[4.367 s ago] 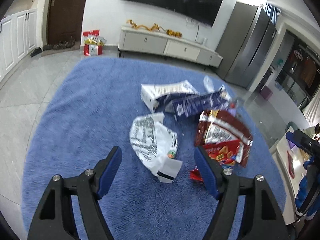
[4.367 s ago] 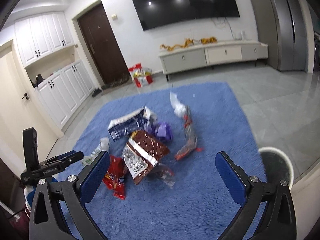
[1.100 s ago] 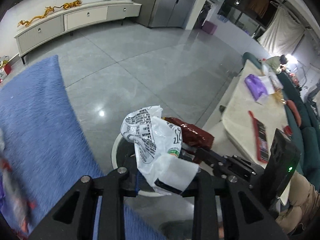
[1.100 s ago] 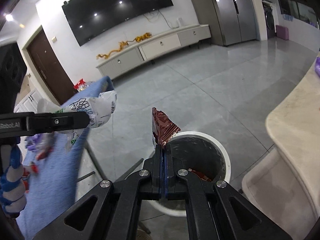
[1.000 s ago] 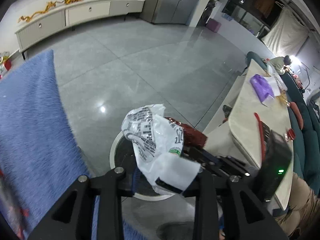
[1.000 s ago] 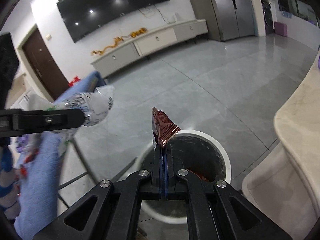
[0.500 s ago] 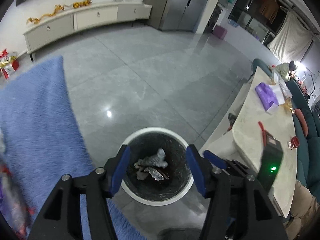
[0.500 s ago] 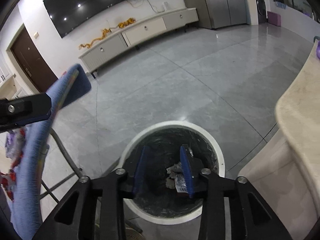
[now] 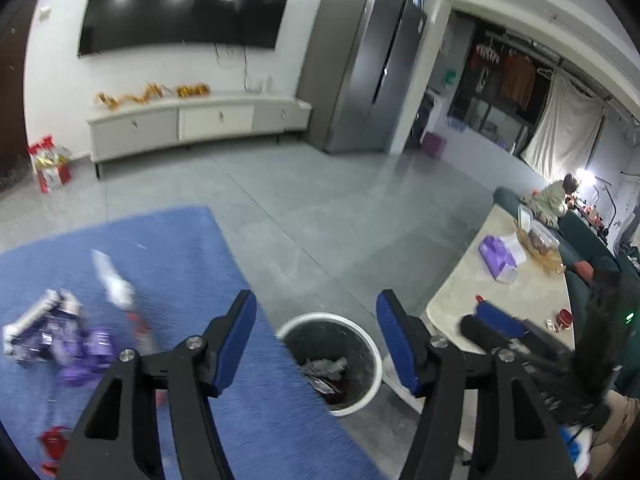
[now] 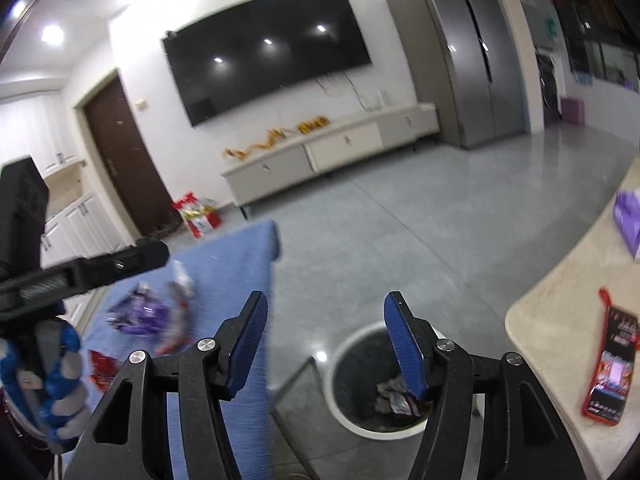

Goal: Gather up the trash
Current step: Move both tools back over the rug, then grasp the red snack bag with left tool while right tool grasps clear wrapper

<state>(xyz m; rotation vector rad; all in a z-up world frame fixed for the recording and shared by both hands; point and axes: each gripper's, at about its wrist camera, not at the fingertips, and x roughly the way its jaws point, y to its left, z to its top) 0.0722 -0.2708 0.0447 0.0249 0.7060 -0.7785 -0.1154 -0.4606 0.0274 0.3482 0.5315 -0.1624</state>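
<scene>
A round white trash bin (image 9: 372, 354) with a black liner stands on the grey floor beside the blue rug (image 9: 180, 264); crumpled wrappers (image 9: 324, 368) lie inside. It also shows in the right wrist view (image 10: 340, 404). My left gripper (image 9: 316, 336) is open and empty above the bin's near side. My right gripper (image 10: 326, 344) is open and empty, above and left of the bin. Purple wrappers (image 9: 60, 340), a clear bag (image 9: 112, 280) and red scraps (image 9: 52, 440) lie on the rug.
A beige table (image 9: 516, 292) with a purple tissue pack (image 9: 498, 258) stands right of the bin. A red booklet (image 10: 612, 368) lies on the table (image 10: 560, 320). A TV cabinet (image 9: 192, 120) and grey fridge (image 9: 360, 68) line the far wall.
Both grippers opened and dropped the white bag and the brown wrapper into the bin. Since then both have lifted and tilted up, swinging back toward the rug.
</scene>
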